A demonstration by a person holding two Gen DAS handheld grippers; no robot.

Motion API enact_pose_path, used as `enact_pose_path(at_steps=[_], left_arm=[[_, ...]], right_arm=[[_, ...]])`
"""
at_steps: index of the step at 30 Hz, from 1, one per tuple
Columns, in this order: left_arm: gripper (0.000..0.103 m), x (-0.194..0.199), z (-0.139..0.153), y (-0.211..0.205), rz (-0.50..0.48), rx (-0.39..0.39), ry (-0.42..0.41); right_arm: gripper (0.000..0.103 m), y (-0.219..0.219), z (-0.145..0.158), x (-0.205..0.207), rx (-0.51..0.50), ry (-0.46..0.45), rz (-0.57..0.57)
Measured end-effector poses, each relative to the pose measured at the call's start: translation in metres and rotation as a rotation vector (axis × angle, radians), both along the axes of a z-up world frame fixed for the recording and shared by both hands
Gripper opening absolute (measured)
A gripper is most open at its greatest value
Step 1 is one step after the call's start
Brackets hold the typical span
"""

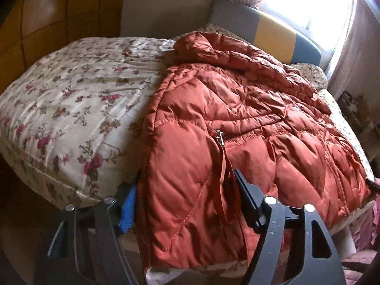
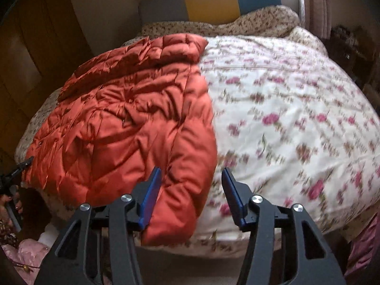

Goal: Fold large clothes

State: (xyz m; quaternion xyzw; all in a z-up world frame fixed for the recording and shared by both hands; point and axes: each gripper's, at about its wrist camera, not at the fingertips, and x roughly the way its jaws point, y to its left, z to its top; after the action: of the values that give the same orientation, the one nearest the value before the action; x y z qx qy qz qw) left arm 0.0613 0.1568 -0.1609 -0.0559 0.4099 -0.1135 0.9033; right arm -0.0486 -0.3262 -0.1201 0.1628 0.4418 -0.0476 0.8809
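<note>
Fingers, left [image 1: 185,197]: your left gripper's fingers stand apart astride the near hem corner of the rust-orange quilted puffer jacket [image 1: 237,118]; pads not visibly pressing.
Fingers, right [image 2: 190,194]: spread, straddling the jacket's other near corner [image 2: 171,190]; no grip evident.
Jacket position: spread on the floral-print bed cover [image 2: 285,106], hem towards you at the bed edge.
Step in hand: seizing both hem corners.
Next move: close both pairs on fabric, then lift evenly towards the collar.
Obstructions: dangling zipper strap [image 1: 225,178]; slippery, bulky padding may escape. Grey, yellow and blue headboard [image 2: 211,2] stands well clear.
</note>
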Motion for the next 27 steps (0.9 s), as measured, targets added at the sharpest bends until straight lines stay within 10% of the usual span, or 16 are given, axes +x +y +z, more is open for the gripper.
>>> enact_pose_path(at_steps=[9,27], left_arm=[[0.023,-0.002,0.009,-0.008,-0.047,-0.023,0.019],[0.018,0.081,0.136,-0.014,0.002,-0.230,-0.228]], right_arm=[[0.013,0.001,0.010,0.010,0.120,-0.050,0.062],[0.011,-0.031,0.093,0.118,0.256,-0.297,0.031]])
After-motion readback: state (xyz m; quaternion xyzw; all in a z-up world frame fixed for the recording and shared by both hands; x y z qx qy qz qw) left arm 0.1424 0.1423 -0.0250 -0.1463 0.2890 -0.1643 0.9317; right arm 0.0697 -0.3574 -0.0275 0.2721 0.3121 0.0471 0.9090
